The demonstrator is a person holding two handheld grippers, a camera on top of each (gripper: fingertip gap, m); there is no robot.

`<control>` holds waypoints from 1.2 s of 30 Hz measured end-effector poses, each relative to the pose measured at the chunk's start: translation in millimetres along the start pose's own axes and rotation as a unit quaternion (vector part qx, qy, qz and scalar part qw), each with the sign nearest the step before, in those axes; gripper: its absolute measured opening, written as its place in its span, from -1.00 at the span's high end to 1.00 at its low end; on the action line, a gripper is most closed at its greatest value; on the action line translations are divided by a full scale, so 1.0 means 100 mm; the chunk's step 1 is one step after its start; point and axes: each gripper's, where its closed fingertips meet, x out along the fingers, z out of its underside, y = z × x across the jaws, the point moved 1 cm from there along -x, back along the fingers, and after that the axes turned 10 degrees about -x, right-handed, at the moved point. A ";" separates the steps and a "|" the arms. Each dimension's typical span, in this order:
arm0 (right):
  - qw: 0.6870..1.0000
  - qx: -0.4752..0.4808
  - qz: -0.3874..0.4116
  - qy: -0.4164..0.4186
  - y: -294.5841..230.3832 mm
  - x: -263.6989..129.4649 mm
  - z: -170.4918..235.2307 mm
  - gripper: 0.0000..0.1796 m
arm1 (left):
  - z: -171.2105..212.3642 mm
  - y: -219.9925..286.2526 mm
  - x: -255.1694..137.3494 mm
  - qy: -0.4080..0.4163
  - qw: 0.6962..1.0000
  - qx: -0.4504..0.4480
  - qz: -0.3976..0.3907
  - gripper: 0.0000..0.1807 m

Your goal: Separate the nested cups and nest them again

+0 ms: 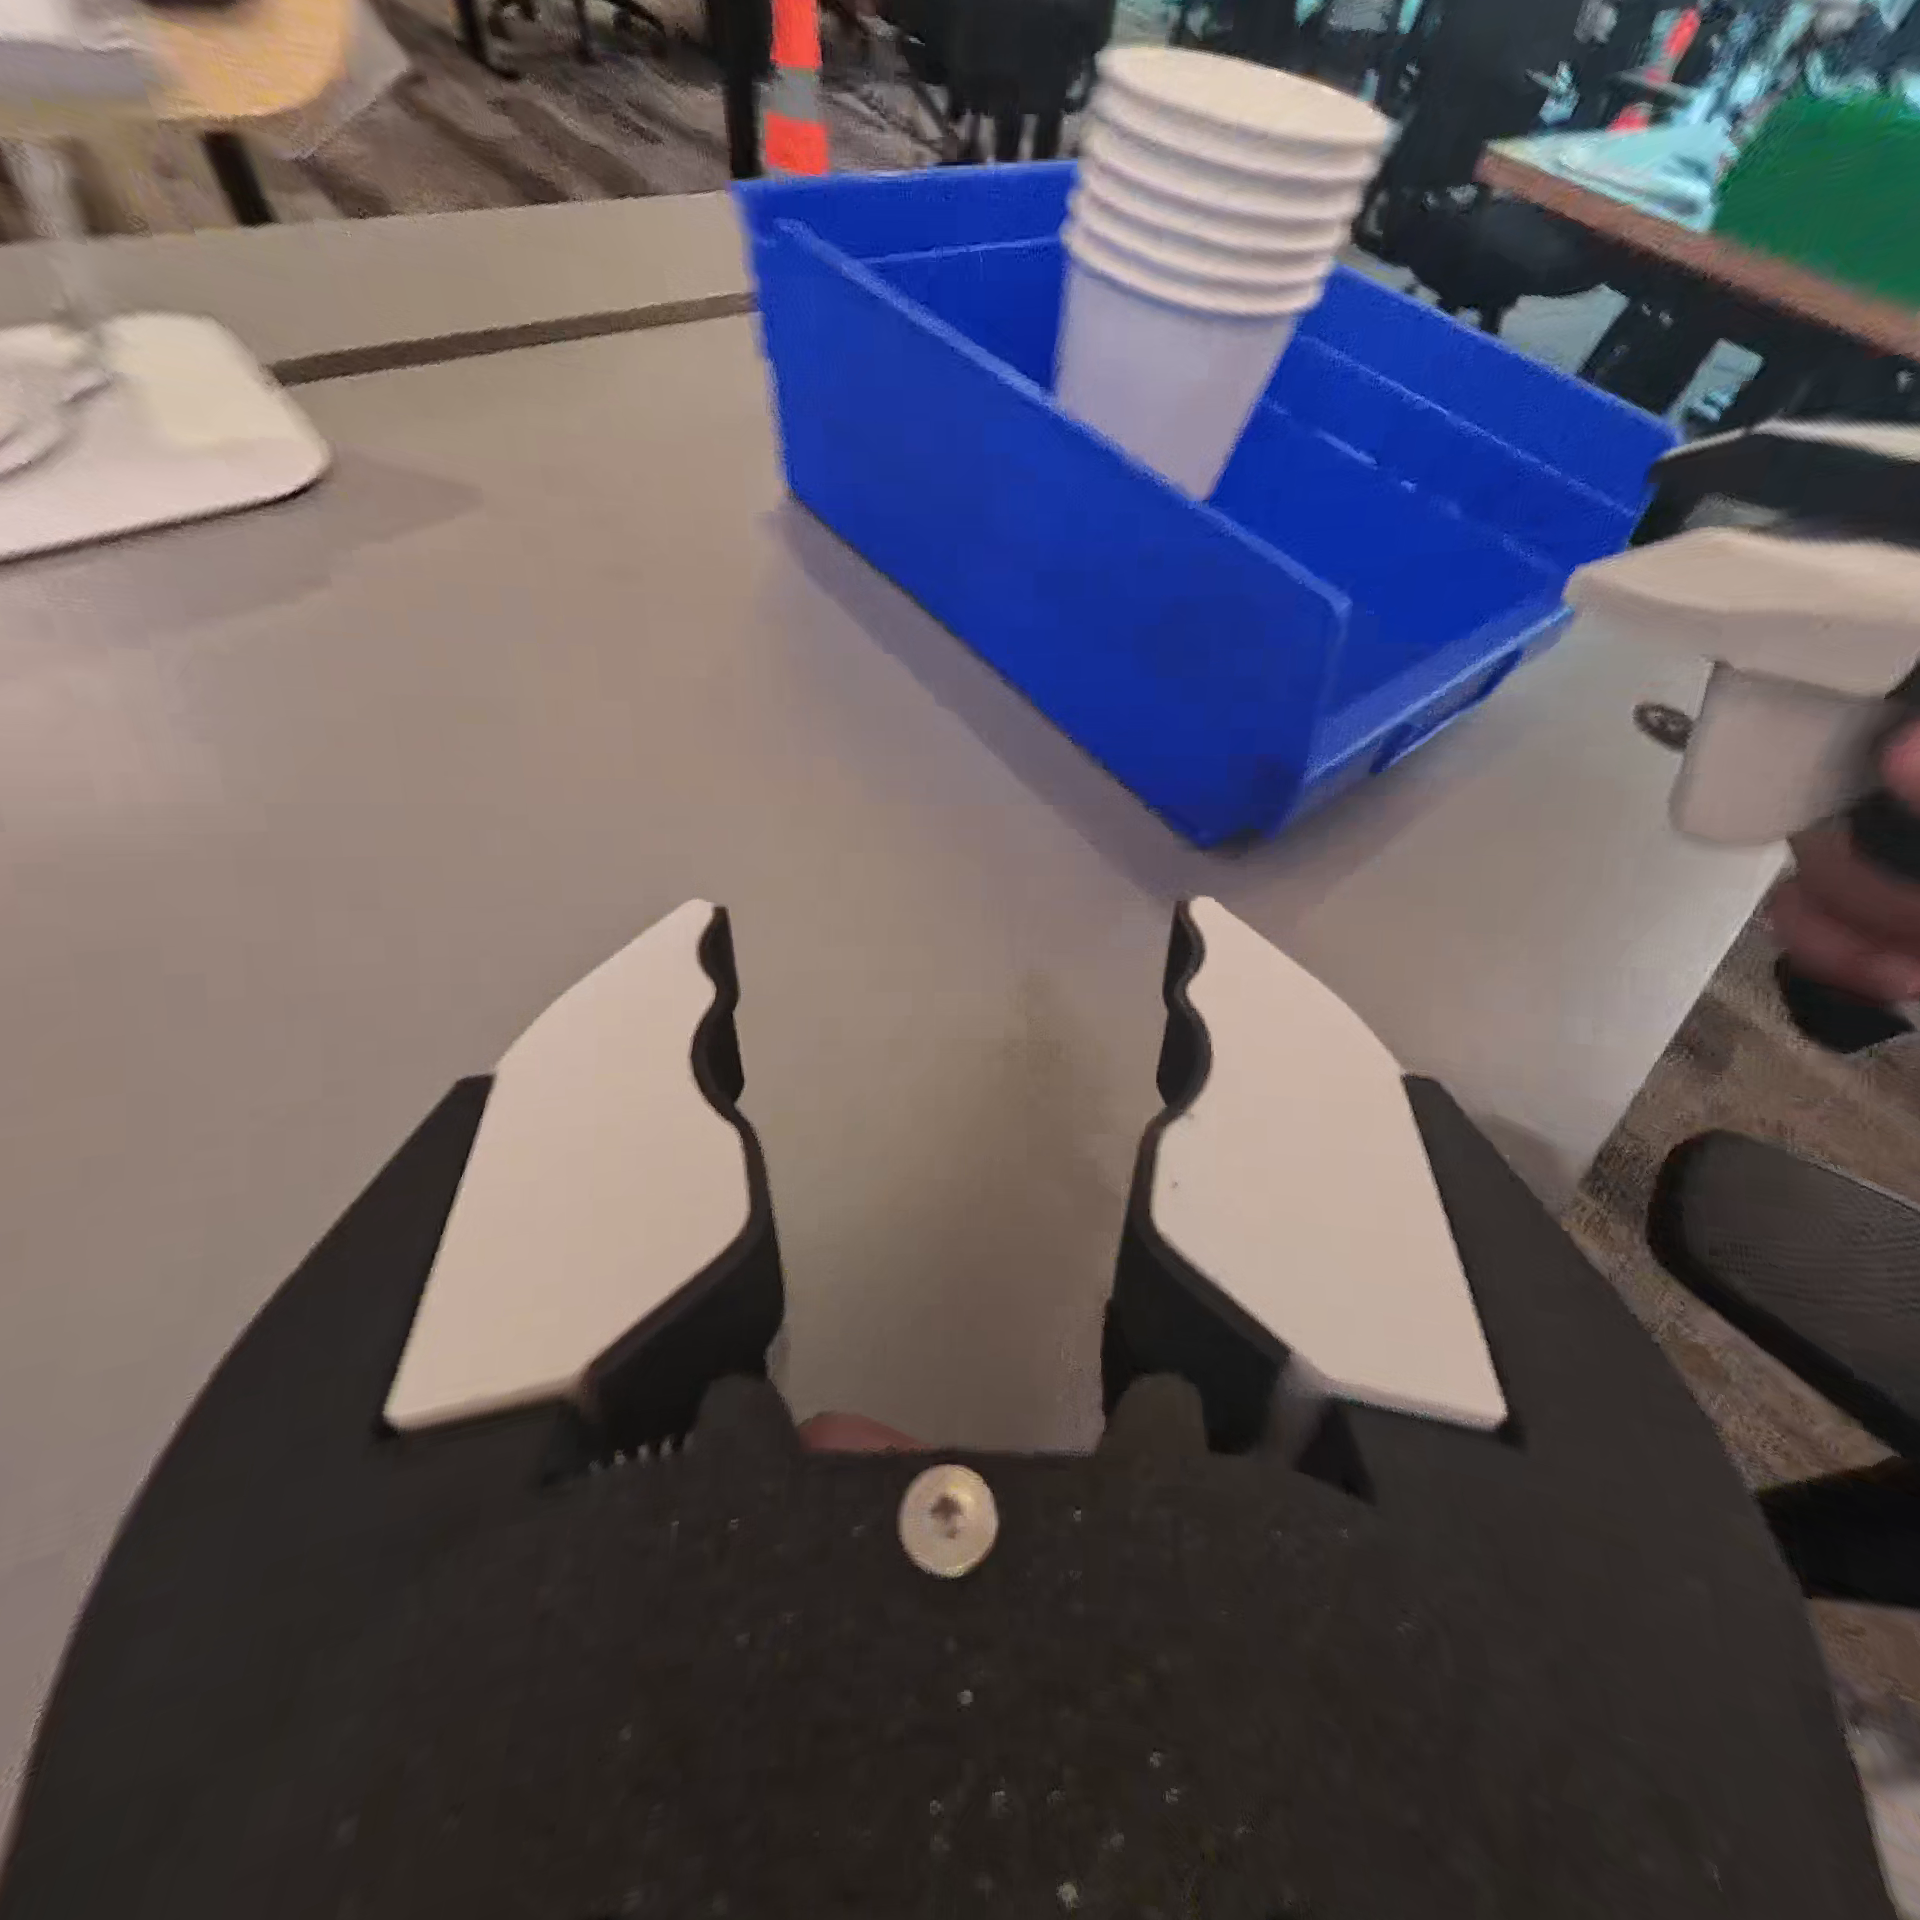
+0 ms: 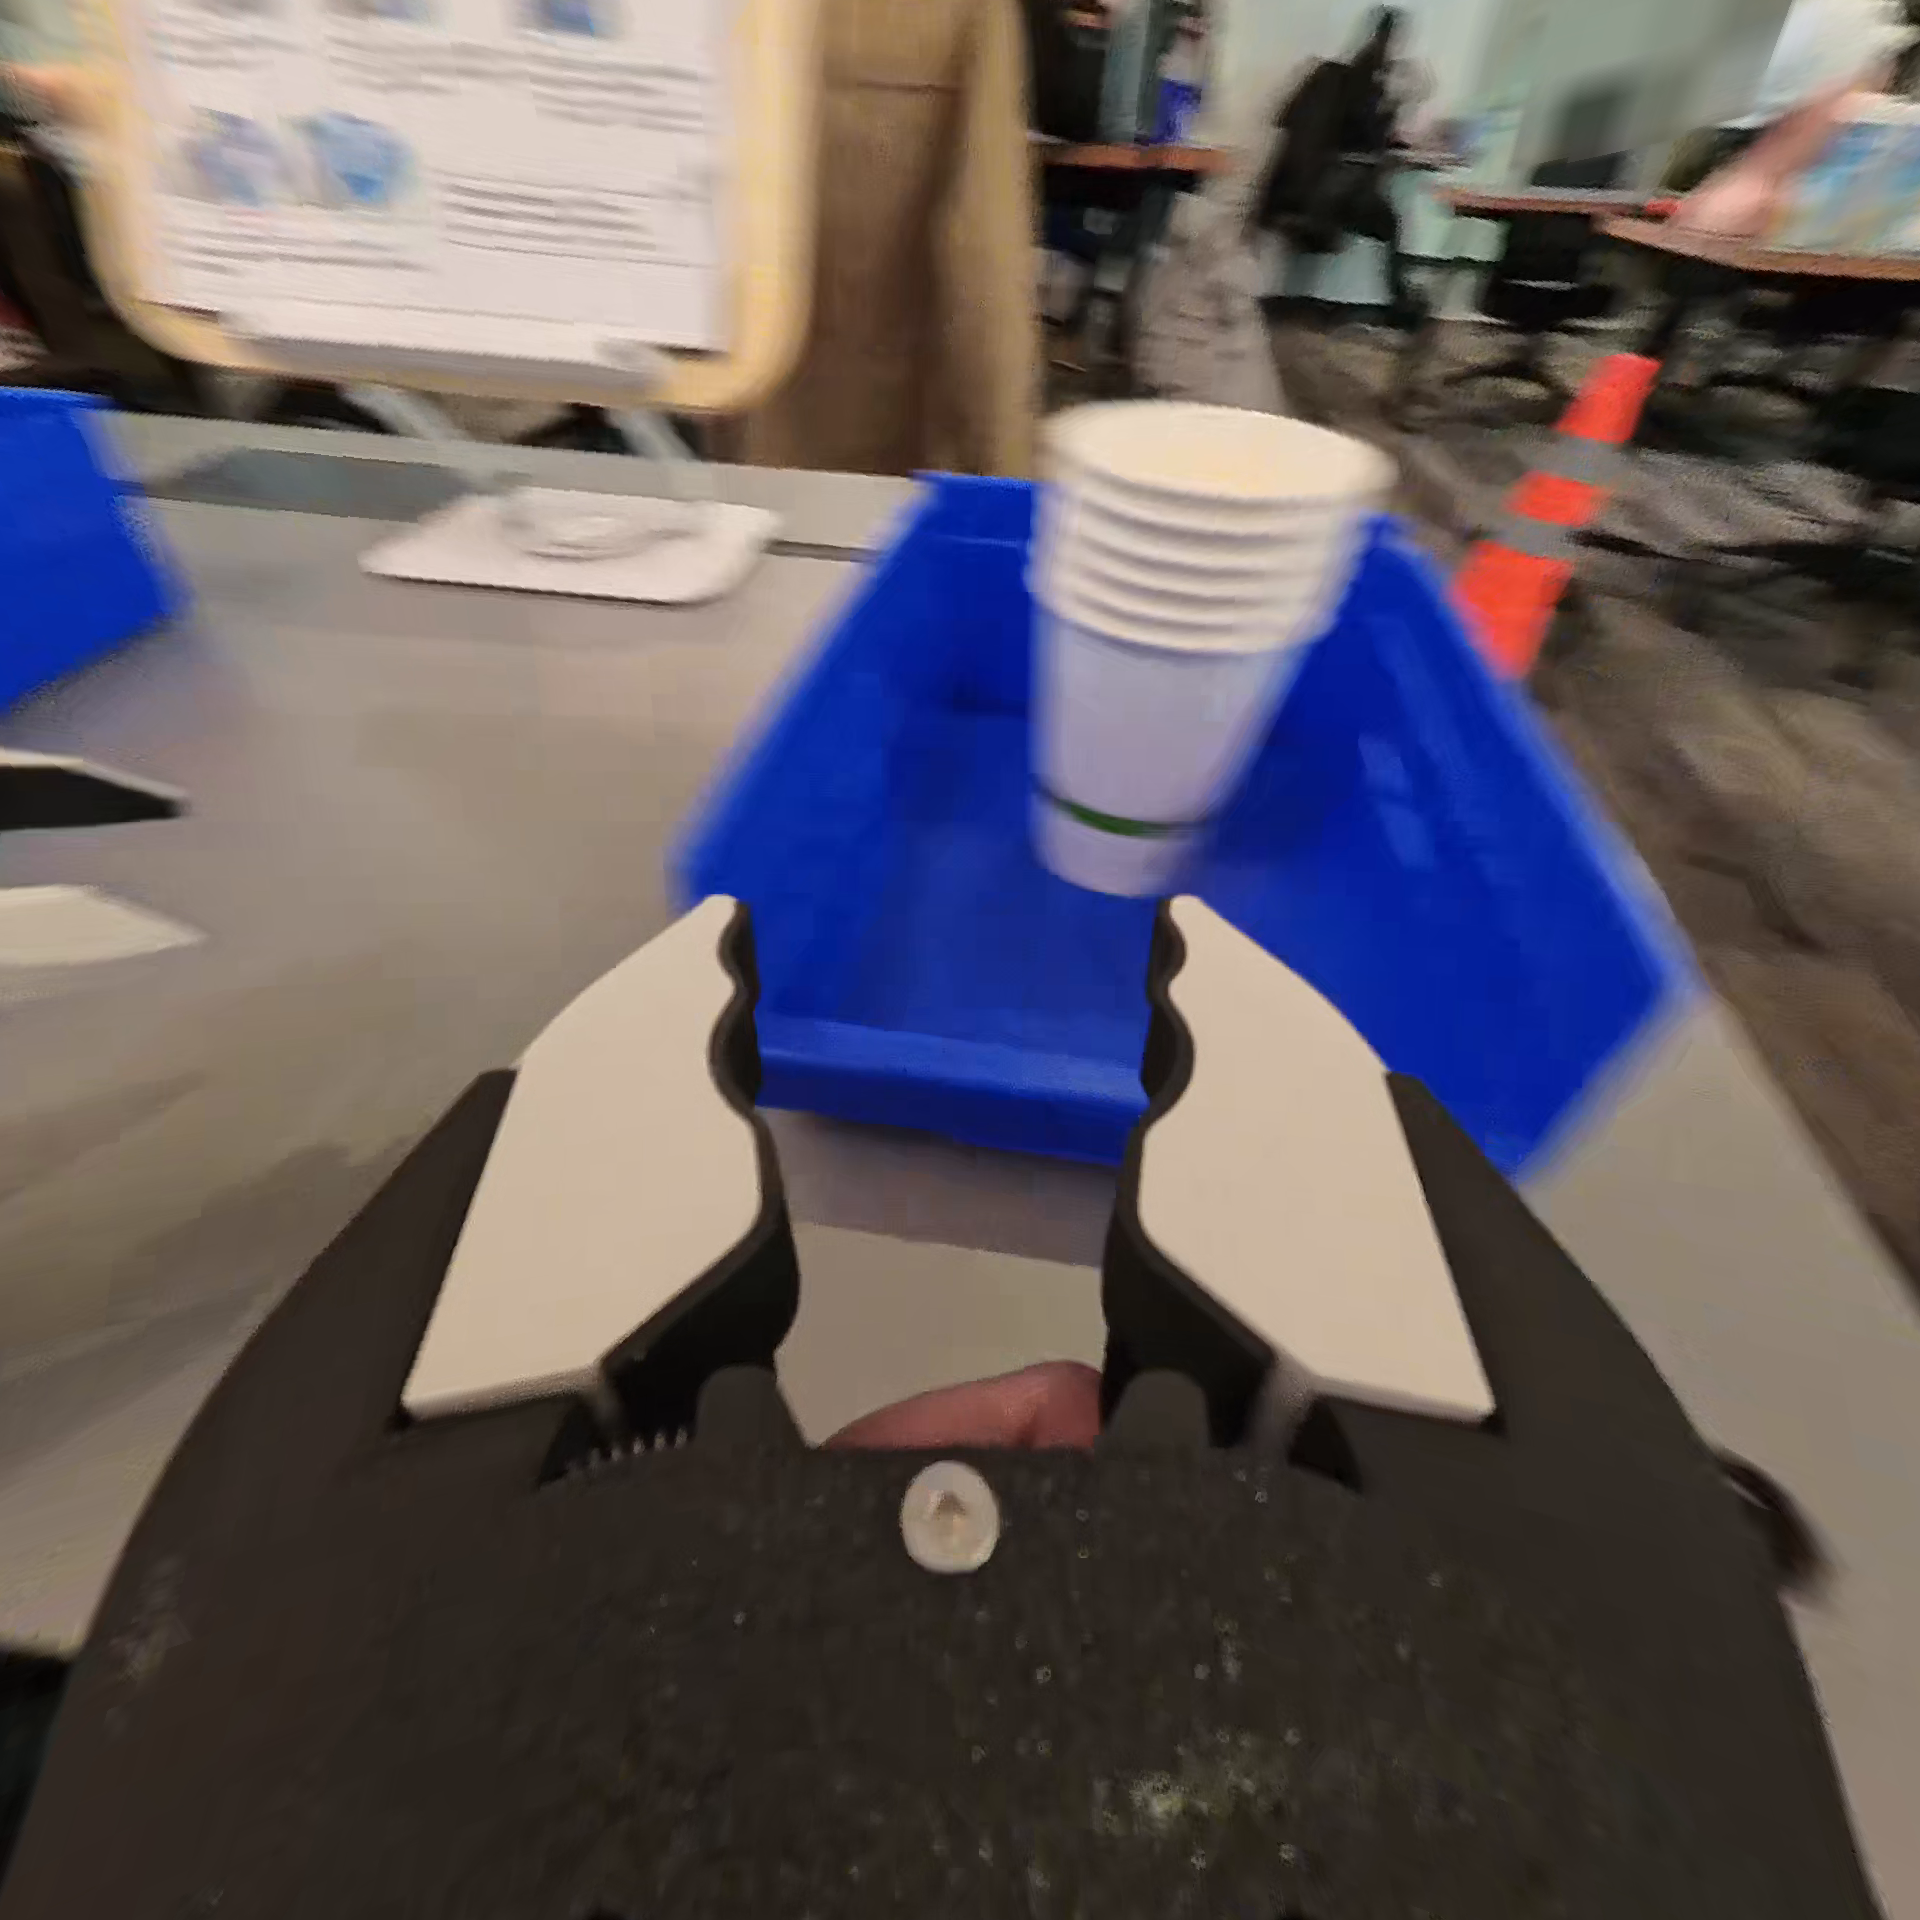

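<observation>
Open office or lab: desks [image 1: 1704, 260], office chairs [image 2: 1340, 197], carpet, poster board [image 2: 436, 177].

text: none legible | poster [image 2: 436, 177]: printed matter blurred | cups [image 2: 1174, 644]: green band only

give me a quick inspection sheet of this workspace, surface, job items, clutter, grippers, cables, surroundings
surface: grey table, a dark seam running across its far part.
job's things: stack of nested white cups standing in a blue bin, leaning a little; still nested.
clutter: white tray-like pad at the far left with something pale on it, too blurred to name; a second blue bin at the left edge of the right wrist view.
grippers: left gripper open, empty, over bare table; right gripper open, empty, short of the bin's low front wall.
cables: nothing seen.
surroundings: orange cone on the floor, a poster board, other tables and chairs, people behind.
</observation>
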 end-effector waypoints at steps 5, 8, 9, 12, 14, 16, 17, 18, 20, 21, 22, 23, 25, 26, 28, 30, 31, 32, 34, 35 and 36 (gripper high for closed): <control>0.991 0.020 0.103 -0.088 0.98 -0.01 0.54 0.21 | -0.11 0.65 0.90 -0.020 1.000 0.000 0.012 0.16; 0.991 0.059 0.078 -0.096 1.09 0.18 0.64 0.24 | -0.13 0.71 1.34 -0.017 0.999 -0.015 -0.035 0.20; 0.991 0.076 0.063 -0.093 1.09 0.26 0.64 0.25 | -0.11 0.73 1.44 -0.024 0.999 -0.026 -0.039 0.19; 0.988 0.114 0.044 -0.097 1.12 0.50 0.66 0.32 | -0.08 0.77 1.53 -0.028 0.997 -0.055 -0.044 0.39; 0.985 0.127 0.037 -0.108 1.12 0.62 0.71 0.38 | -0.08 0.71 1.49 -0.026 0.996 -0.068 -0.058 0.56; 0.983 0.160 0.002 -0.093 1.02 0.70 0.68 0.45 | -0.11 0.60 1.42 -0.017 0.994 -0.064 -0.092 0.78; 0.981 0.177 -0.003 -0.083 0.99 0.71 0.66 0.50 | -0.13 0.54 1.39 -0.012 0.992 -0.055 -0.112 0.83; 0.979 0.188 -0.005 -0.078 0.96 0.72 0.65 0.54 | -0.14 0.49 1.36 -0.011 0.991 -0.051 -0.127 0.85; 0.974 0.213 0.022 -0.070 0.94 0.67 0.62 0.82 | -0.15 0.38 1.28 -0.005 0.987 -0.046 -0.151 0.90; 0.975 0.211 0.040 -0.063 0.92 0.63 0.59 0.92 | -0.16 0.33 1.23 0.002 0.987 -0.042 -0.157 0.92; 0.975 0.205 0.052 -0.071 0.84 0.60 0.58 0.93 | -0.15 0.28 1.17 0.006 0.986 -0.043 -0.161 0.92; 0.974 0.203 0.065 -0.072 0.75 0.58 0.55 0.95 | -0.13 0.24 1.09 0.009 0.985 -0.042 -0.167 0.93; 0.976 0.194 0.070 -0.064 0.51 0.54 0.48 0.95 | -0.10 0.10 0.87 0.016 0.982 -0.029 -0.186 0.95; 0.978 0.187 0.064 -0.063 0.35 0.53 0.44 0.96 | -0.09 0.01 0.74 0.021 0.980 -0.023 -0.194 0.95; 0.981 0.179 0.041 -0.058 -0.01 0.55 0.33 0.96 | -0.09 -0.21 0.43 0.025 0.976 -0.023 -0.214 0.95; 0.985 0.164 0.003 -0.057 -0.44 0.64 0.23 0.96 | -0.09 -0.49 0.09 0.030 0.970 -0.022 -0.240 0.96; 0.987 0.151 -0.019 -0.059 -0.66 0.70 0.18 0.96 | -0.09 -0.65 -0.09 0.031 0.966 -0.022 -0.255 0.95; 0.987 0.141 -0.041 -0.061 -0.89 0.76 0.14 0.96 | -0.07 -0.80 -0.27 0.029 0.963 -0.022 -0.268 0.95; 0.986 0.125 -0.085 -0.064 -1.35 0.86 0.04 0.96 | -0.02 -1.13 -0.61 0.025 0.955 -0.035 -0.293 0.95; 0.987 0.109 -0.098 -0.067 -1.54 0.90 0.00 0.96 | 0.00 -1.29 -0.75 0.021 0.951 -0.042 -0.305 0.95; 0.987 0.098 -0.107 -0.068 -1.71 0.93 -0.04 0.96 | 0.03 -1.42 -0.87 0.018 0.948 -0.049 -0.314 0.95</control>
